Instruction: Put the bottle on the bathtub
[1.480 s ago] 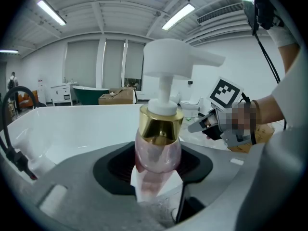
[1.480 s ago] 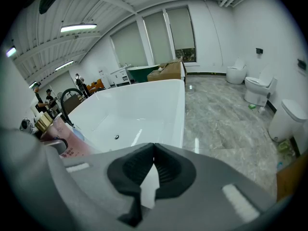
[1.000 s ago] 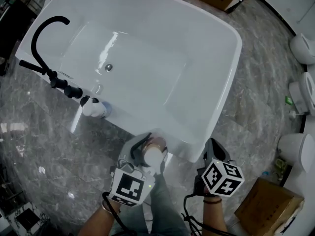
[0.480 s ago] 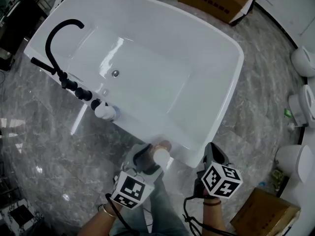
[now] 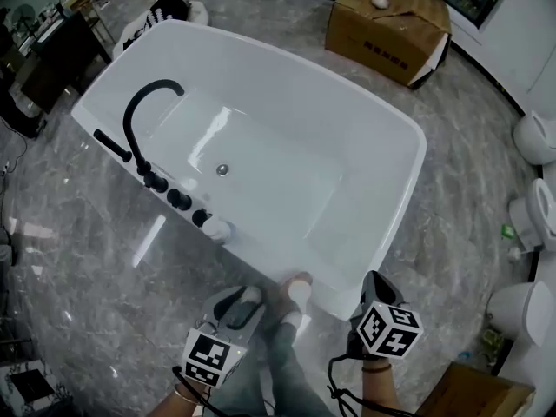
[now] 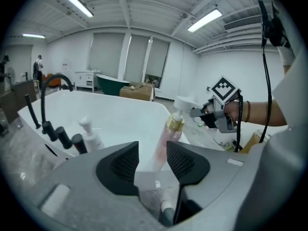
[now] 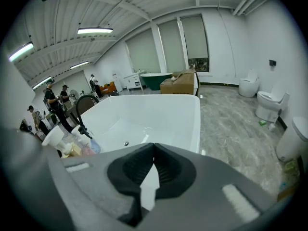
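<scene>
**A:** Head view: bottle (image 5: 298,292) upright on the near rim of the bathtub (image 5: 408,181), close to the outer edge. Left gripper (image 5: 241,301) just beside it, not touching. Right gripper (image 5: 375,283) is on the bottle's other side, apart.

**B:** Left gripper view?

**A:** Jaws apart, have just been closing, nothing between the pads (image 6: 121,165). Bottle stands clear just ahead. It's tall and narrow on a glossy curved rim, so a clip from that claw would likely tip it onto the floor or into the tub.

**B:** Right gripper view?

**A:** Jaws together, empty. Low risk unless it swings across.
</scene>
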A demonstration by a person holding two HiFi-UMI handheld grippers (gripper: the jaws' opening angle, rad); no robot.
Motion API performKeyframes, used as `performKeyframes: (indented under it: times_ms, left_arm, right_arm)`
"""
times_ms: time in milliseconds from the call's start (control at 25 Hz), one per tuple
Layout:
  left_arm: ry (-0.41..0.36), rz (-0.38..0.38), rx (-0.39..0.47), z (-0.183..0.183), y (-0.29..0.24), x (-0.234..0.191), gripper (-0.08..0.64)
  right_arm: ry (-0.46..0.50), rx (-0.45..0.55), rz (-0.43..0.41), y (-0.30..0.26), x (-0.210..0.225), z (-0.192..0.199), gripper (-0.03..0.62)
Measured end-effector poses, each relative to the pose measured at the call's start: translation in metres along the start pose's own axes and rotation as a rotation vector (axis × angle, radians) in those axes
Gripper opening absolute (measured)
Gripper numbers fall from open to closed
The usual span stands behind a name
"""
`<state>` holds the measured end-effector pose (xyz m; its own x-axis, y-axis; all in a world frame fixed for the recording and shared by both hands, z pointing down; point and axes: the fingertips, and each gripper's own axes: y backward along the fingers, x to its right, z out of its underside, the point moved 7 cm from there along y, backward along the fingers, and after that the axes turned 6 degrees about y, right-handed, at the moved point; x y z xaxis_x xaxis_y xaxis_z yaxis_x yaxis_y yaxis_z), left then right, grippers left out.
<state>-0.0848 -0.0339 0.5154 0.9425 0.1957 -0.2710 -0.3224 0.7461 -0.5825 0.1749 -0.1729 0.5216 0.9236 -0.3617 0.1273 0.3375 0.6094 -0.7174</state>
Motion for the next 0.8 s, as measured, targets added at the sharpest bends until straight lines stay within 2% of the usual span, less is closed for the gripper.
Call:
performKeyframes:
  times_ms: [80,200,480,640,800]
  left_arm:
    - [0.023,-0.073,0.052,-0.017,0.021,-0.011,0.142]
    - [0.049,-0.165,0.144,-0.052,0.049,-0.027,0.104]
    - [0.042,-0.34,0.396,-0.149,0.086,-0.046,0.02]
    - [0.041,-0.364,0.475,-0.193,0.106,-0.043,0.009]
    - [0.023,-0.333,0.538,-0.229,0.122,-0.037,0.008]
  right_arm:
    - [0.007,0.018,0.003,0.01,0.0,-0.013,0.003]
    - [0.008,0.061,0.011,0.03,-0.001,-0.037,0.002]
    - [0.007,0.199,0.04,0.077,0.007,-0.098,0.003]
    - [0.009,0.279,0.051,0.106,0.01,-0.125,0.003]
    - [0.054,0.373,0.073,0.137,0.008,-0.156,0.003]
